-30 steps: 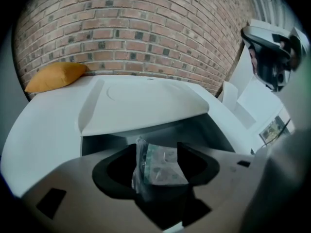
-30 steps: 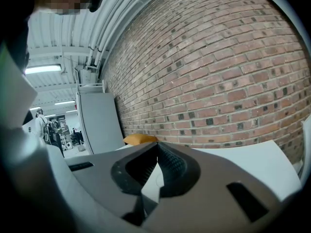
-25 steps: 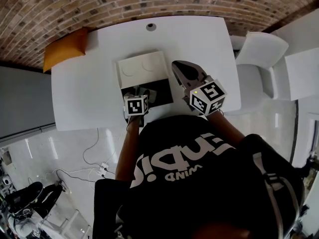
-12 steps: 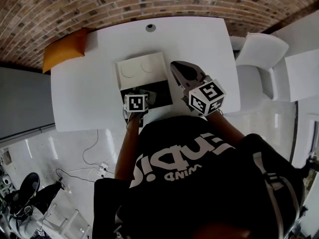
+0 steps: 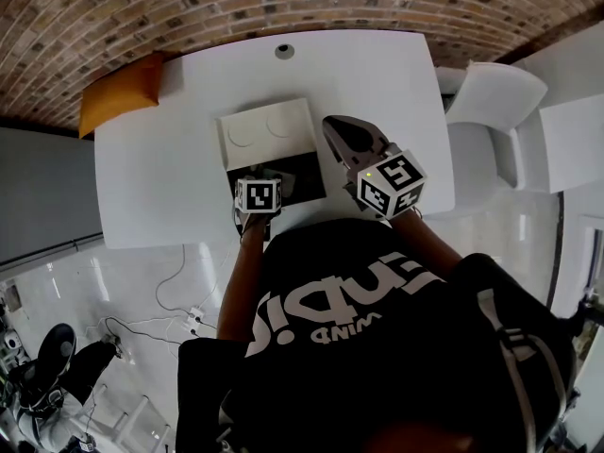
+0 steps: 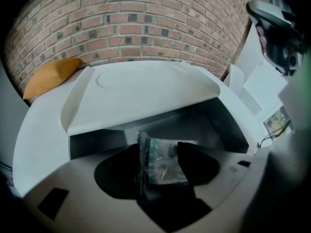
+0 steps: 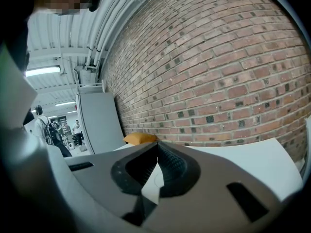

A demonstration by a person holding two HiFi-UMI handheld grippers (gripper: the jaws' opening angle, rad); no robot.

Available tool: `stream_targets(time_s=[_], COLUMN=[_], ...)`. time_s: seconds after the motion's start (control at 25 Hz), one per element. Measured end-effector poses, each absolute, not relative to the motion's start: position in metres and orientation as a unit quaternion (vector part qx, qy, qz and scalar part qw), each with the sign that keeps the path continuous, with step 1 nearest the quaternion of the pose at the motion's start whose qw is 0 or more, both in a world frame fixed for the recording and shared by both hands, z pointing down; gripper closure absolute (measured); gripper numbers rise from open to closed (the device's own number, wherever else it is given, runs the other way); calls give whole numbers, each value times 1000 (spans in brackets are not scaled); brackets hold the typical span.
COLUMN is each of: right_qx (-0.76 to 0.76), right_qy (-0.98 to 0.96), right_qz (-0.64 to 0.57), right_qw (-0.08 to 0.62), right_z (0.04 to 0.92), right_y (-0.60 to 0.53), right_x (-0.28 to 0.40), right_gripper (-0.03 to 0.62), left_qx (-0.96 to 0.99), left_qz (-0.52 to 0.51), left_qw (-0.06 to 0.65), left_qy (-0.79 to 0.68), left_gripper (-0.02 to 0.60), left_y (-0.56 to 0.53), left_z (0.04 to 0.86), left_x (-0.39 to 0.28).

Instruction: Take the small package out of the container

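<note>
While the left gripper [image 6: 159,148] reaches into the near left part of the open container [image 5: 304,183], its two dark jaws are clenched on the small package [image 6: 164,165]. This is a clear wrapper with greenish contents. The package stands upright between the jaws, one jaw pressed to each of its side faces, and its top edge shows just past the jaw tips. Behind it lies the container's dark inside. Whether the package's lower edge touches the container floor cannot be told, as the jaws cover it.

The container's white lid [image 5: 267,128] is folded back to the far side and lies flat on the white table [image 5: 170,177], with two faint round marks on it. From the left gripper view this lid spreads wide just beyond the package.

The right gripper [image 7: 156,147] is held above the table just right of the container, apart from it and pointing toward the far side. Its ribbed jaws are pressed together at the tips with nothing between them.

An orange cushion [image 5: 118,100] rests at the table's far left corner against the brick wall [image 7: 218,72]. White chairs [image 5: 493,92] stand to the right of the table.
</note>
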State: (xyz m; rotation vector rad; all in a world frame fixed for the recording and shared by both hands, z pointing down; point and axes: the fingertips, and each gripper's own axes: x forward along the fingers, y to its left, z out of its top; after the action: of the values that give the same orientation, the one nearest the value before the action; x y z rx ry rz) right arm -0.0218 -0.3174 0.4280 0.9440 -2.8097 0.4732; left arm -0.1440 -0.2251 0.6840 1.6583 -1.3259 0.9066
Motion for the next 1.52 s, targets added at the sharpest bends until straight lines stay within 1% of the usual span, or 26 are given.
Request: stream_targets(time_s=[0.24,0.56,0.92,1.12,1.16,1.28,1.36,1.4,1.52], right_qx=[316,315,318,318,318,318,318,318,317], right_qy=[-933,-933,-932,-932,-932,-932,-932,-932,-932], right_qz=[160,158,158,158,158,157,157,157,157], right_qw=[72,71,73,74,74,73,74,74,75], right_z=[428,429,429,430,429,428,428,429,429], right_y=[-318,-317,-314,-313,-313,-312,-311,-311,-310], right_x=[-22,-23,-23,-24,-24,-24,-24,-24,-24], right_gripper=[594,594,594,594,594,594,594,594,594], left_qx=[663,674,678,682,682,683,682,682,686], left_qz=[356,366,363,361,363,365,364,362,354], left_qw=[408,398,407,401,397,396,397,398,396], left_qy=[-517,-502,-492,-494,-495,-494,-494,-495,-498], left_gripper=[326,377,415,436,459,462,474,497,529], left_y=[-224,-222,-218,-220,-221,-219,-217,-217,-218], left_z=[692,696,691,690,688,682,681,680,669], left_x=[-141,-138,-136,-137,-138,-138,-138,-138,-138])
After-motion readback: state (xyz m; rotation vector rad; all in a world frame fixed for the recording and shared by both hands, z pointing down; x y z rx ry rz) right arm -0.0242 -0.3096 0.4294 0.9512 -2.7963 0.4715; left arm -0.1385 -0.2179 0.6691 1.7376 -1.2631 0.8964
